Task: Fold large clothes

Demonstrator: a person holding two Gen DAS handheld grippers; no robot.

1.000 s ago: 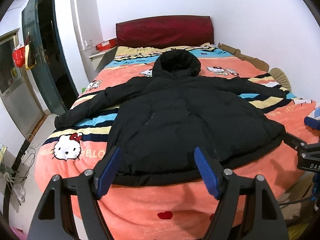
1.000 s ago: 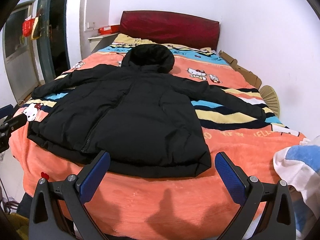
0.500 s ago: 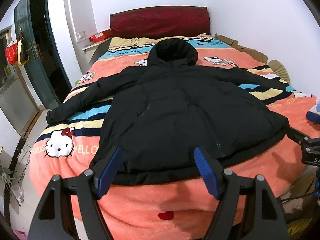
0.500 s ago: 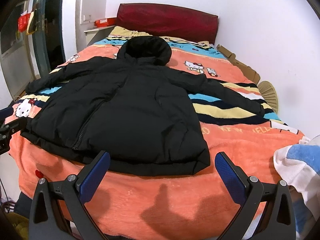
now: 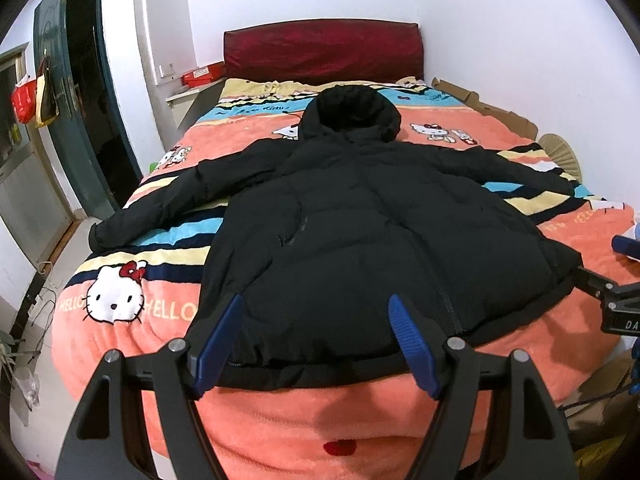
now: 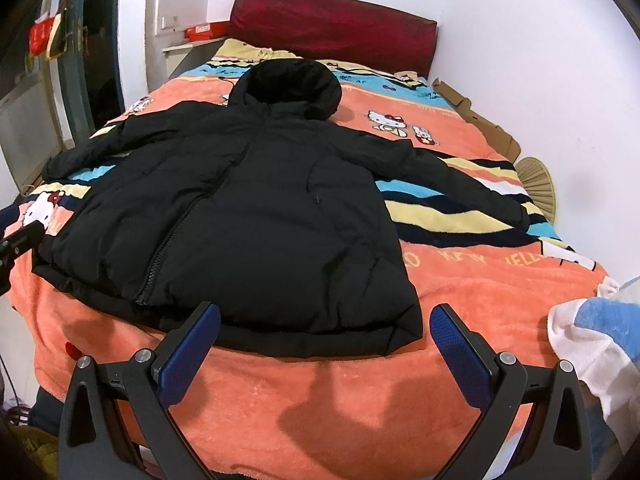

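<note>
A black hooded puffer jacket [image 5: 360, 232] lies flat, front up and zipped, on the bed, sleeves spread to both sides, hood toward the headboard; it also shows in the right wrist view [image 6: 248, 216]. My left gripper [image 5: 316, 336] is open and empty, just above the jacket's hem at its left part. My right gripper [image 6: 326, 340] is open and empty, near the hem's right corner. The right gripper's tip shows at the right edge of the left wrist view [image 5: 616, 304].
The bed has an orange Hello Kitty blanket [image 5: 280, 420] and a dark red headboard [image 5: 320, 52]. A white and blue cloth [image 6: 600, 332] lies at the bed's right corner. Cardboard [image 6: 480, 120] and a straw fan [image 6: 538, 184] sit along the right wall. A doorway [image 5: 92, 92] is on the left.
Both grippers have moved closer to the bed and lower toward the jacket's hem. The jacket has not moved.
</note>
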